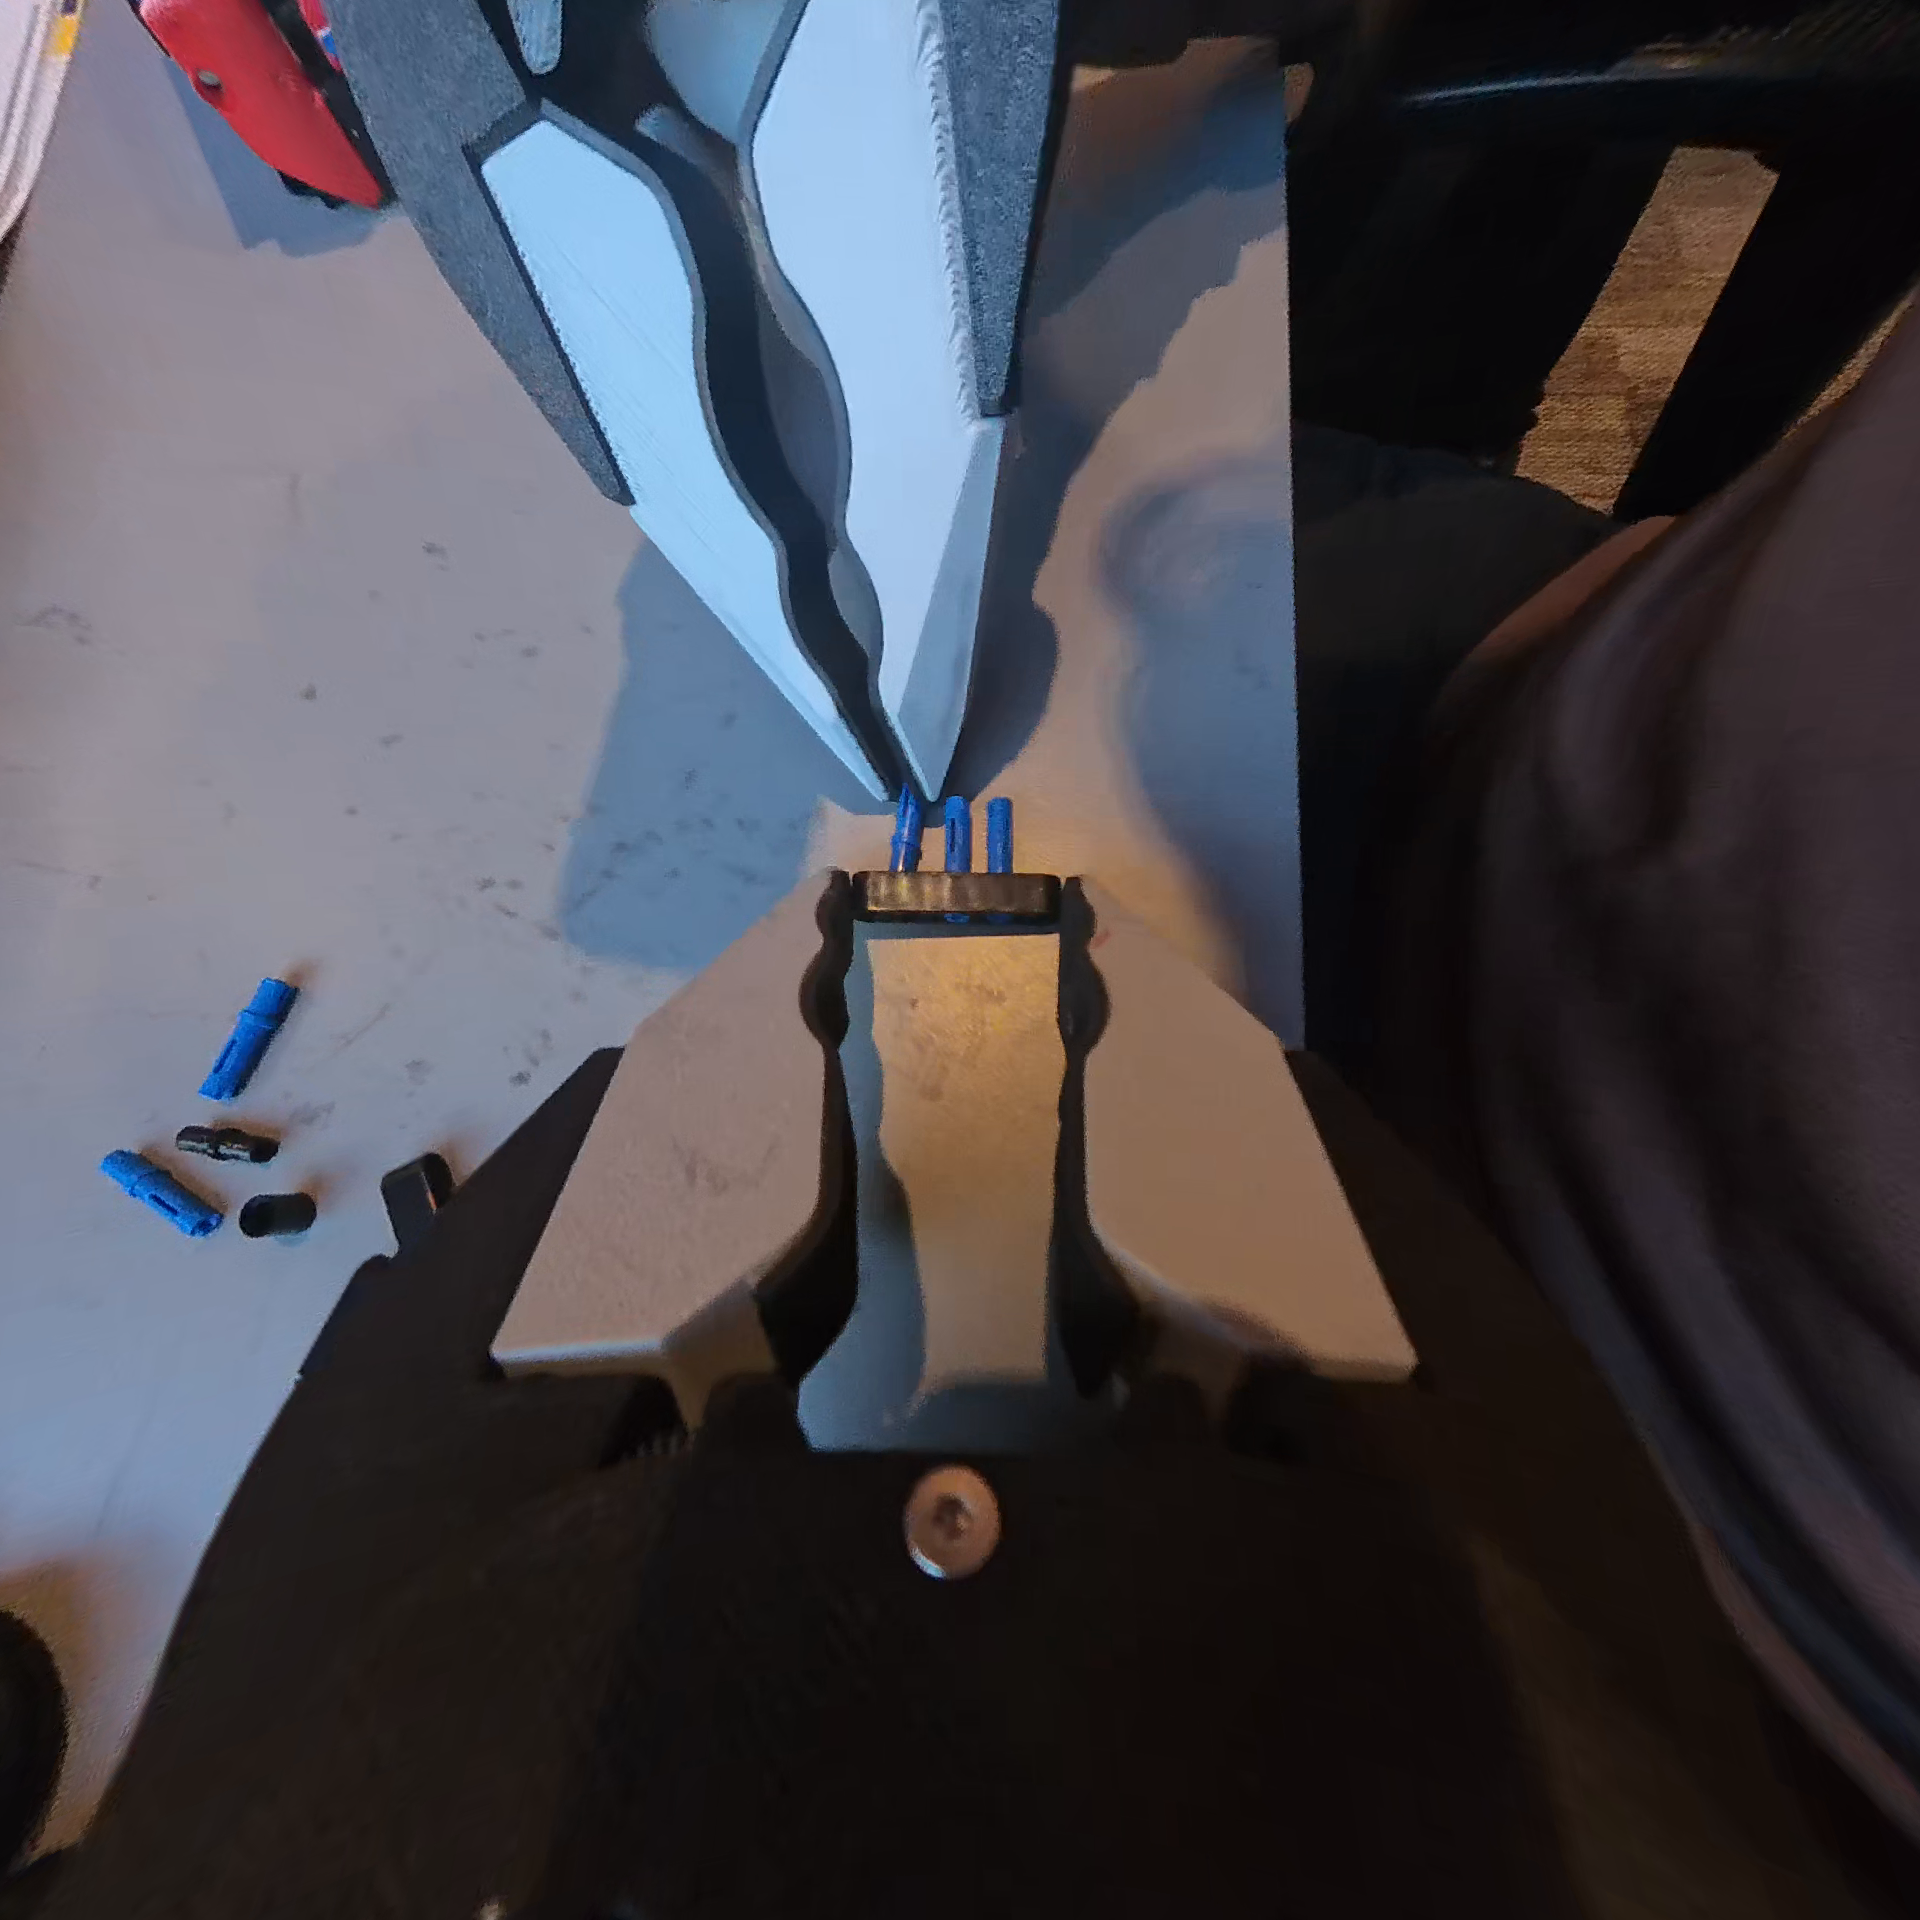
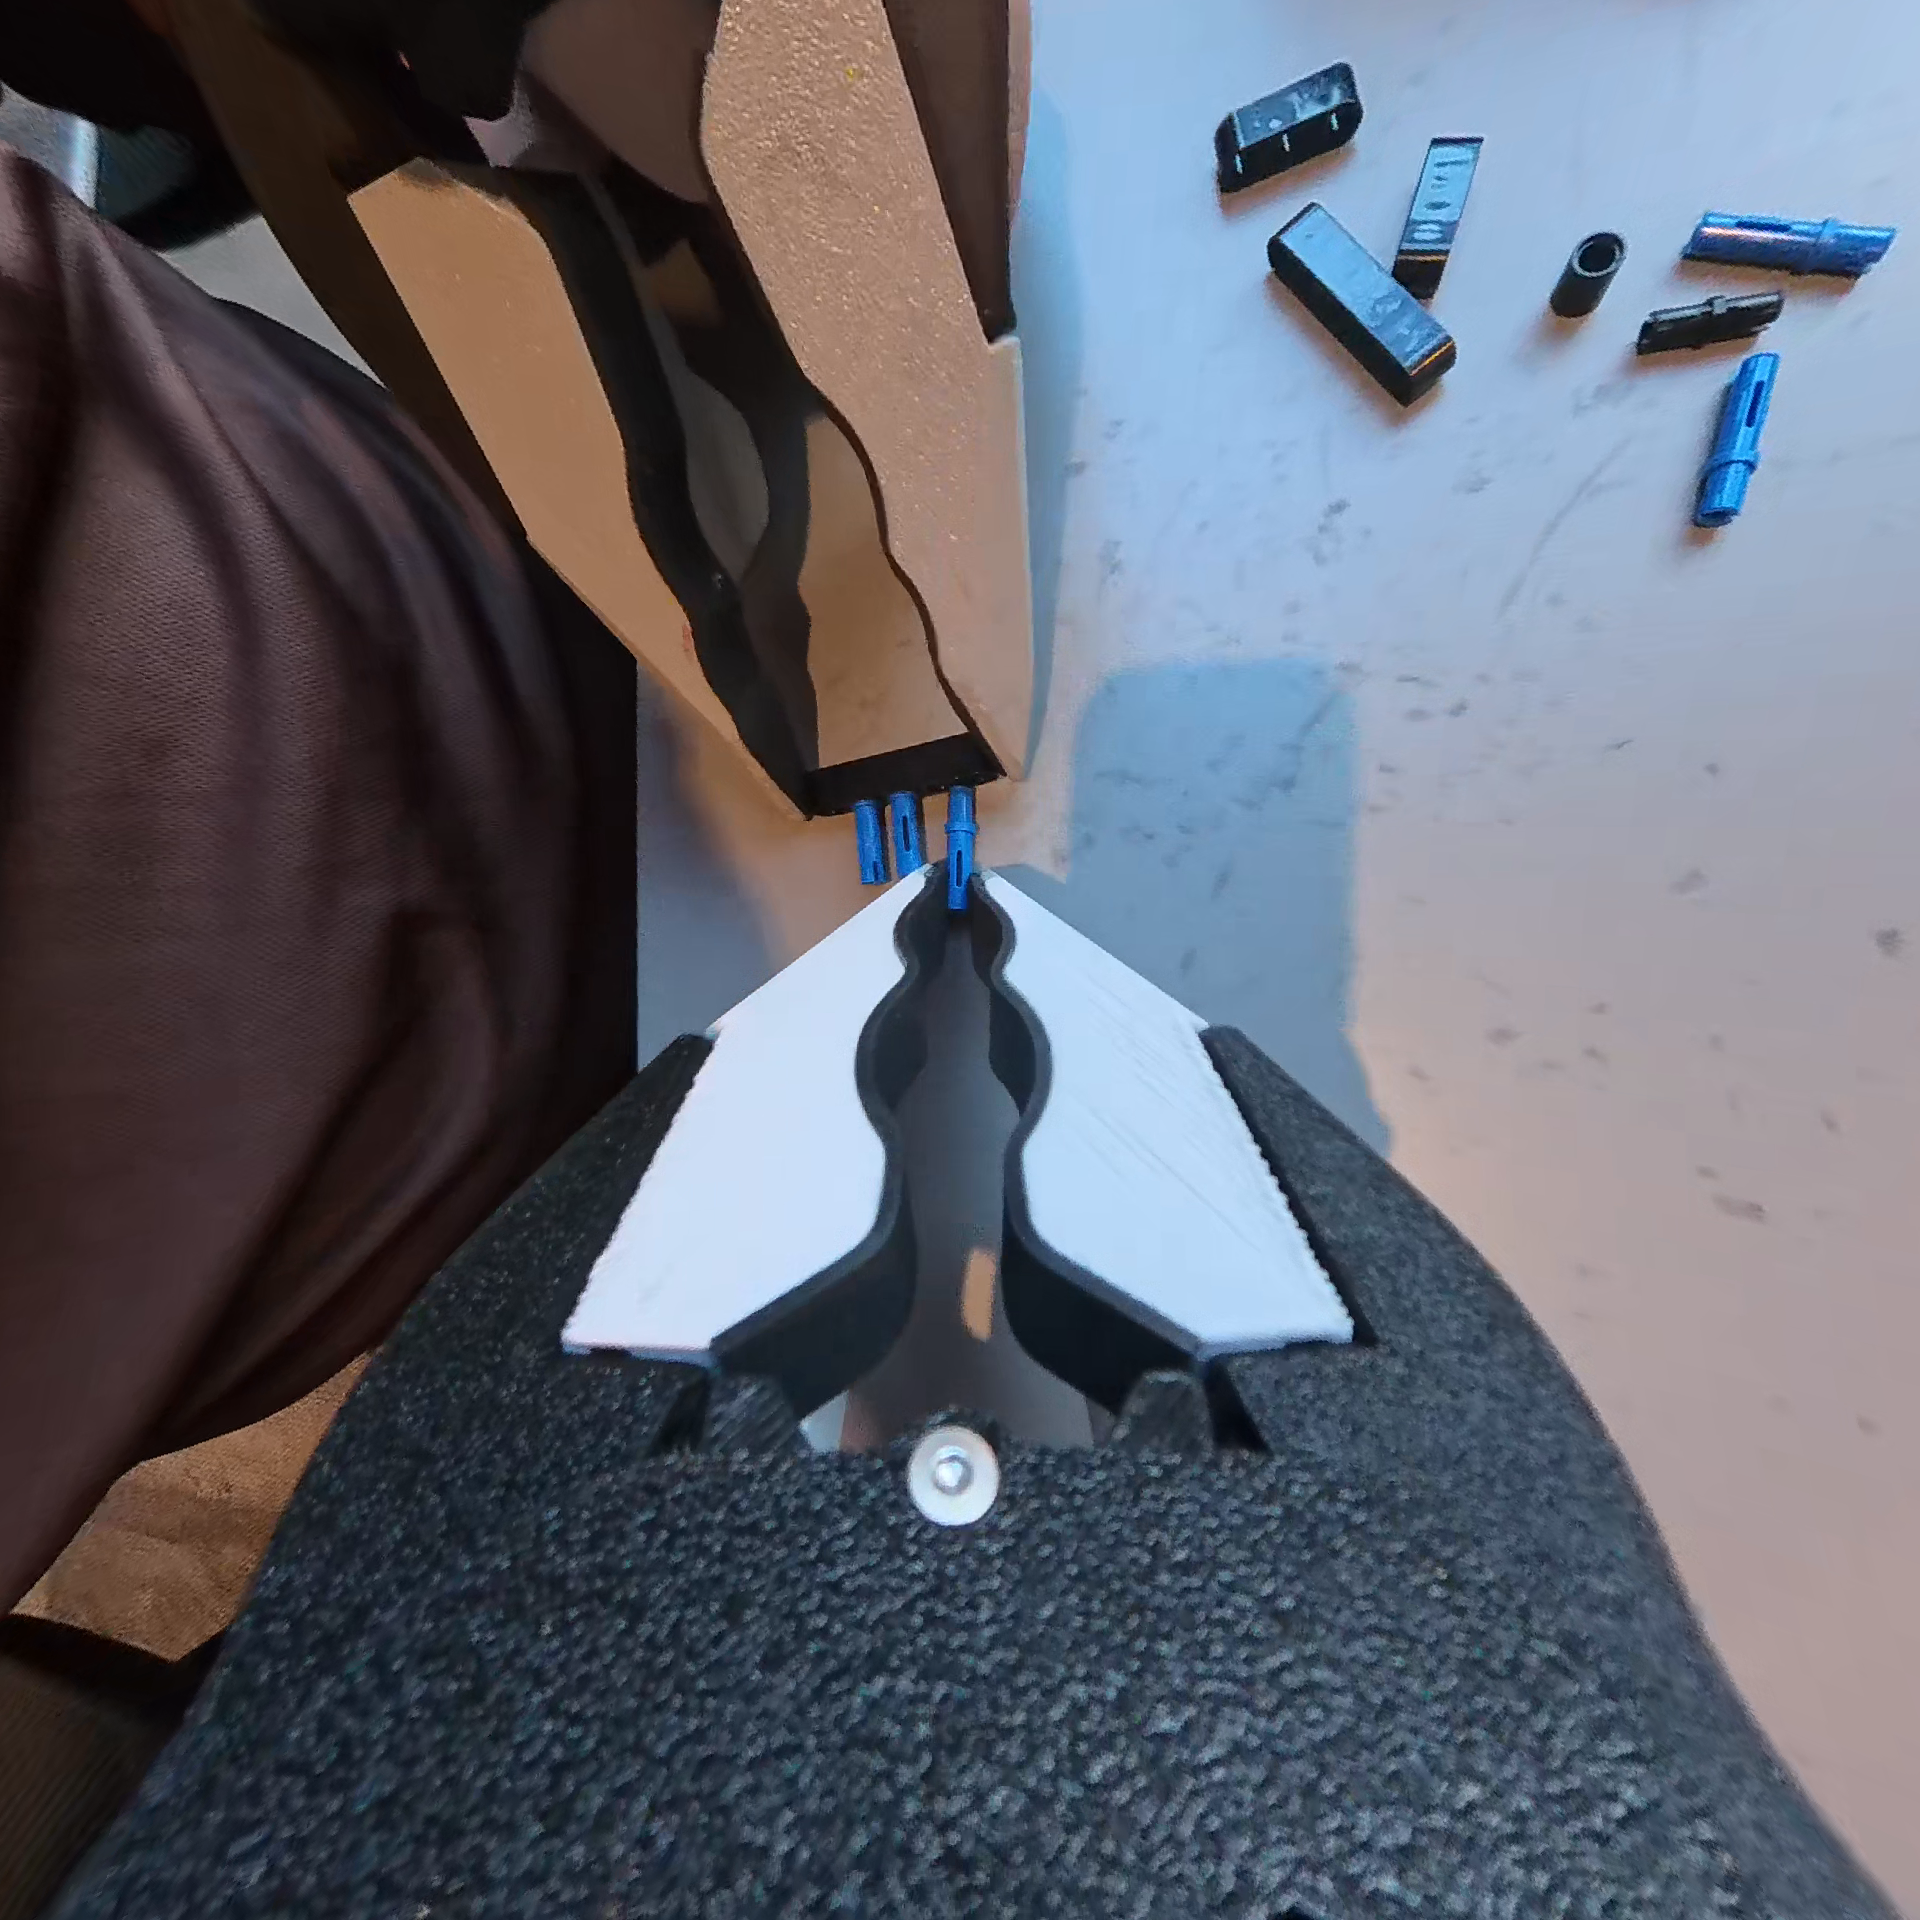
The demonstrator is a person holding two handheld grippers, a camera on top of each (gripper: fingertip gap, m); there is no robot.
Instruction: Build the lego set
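Observation:
My left gripper point(image 1: 957, 902) is shut on a short black beam point(image 1: 957, 896), held crosswise between its fingertips above the table. Three blue pins stand in the beam. My right gripper point(image 2: 956, 885) comes from the opposite side and is shut on the outermost blue pin point(image 2: 959, 844), whose far end is at the beam point(image 2: 902, 781). In the left wrist view the right gripper point(image 1: 914, 787) pinches that pin point(image 1: 907, 828); the other two pins point(image 1: 977, 831) stand free beside it.
Loose parts lie on the grey table point(image 2: 1455, 935): black beams point(image 2: 1356, 301), a black sleeve point(image 2: 1587, 272), a black pin point(image 2: 1709, 320), and blue pins point(image 2: 1733, 438). Some show in the left wrist view point(image 1: 247, 1037). A person's dark clothing point(image 2: 208, 727) is beside the table edge. A red object point(image 1: 260, 104) lies far off. Less than 4 cm separates the two grippers' tips. The red object point(image 1: 260, 104) is about equally far from each gripper, around 25 cm.

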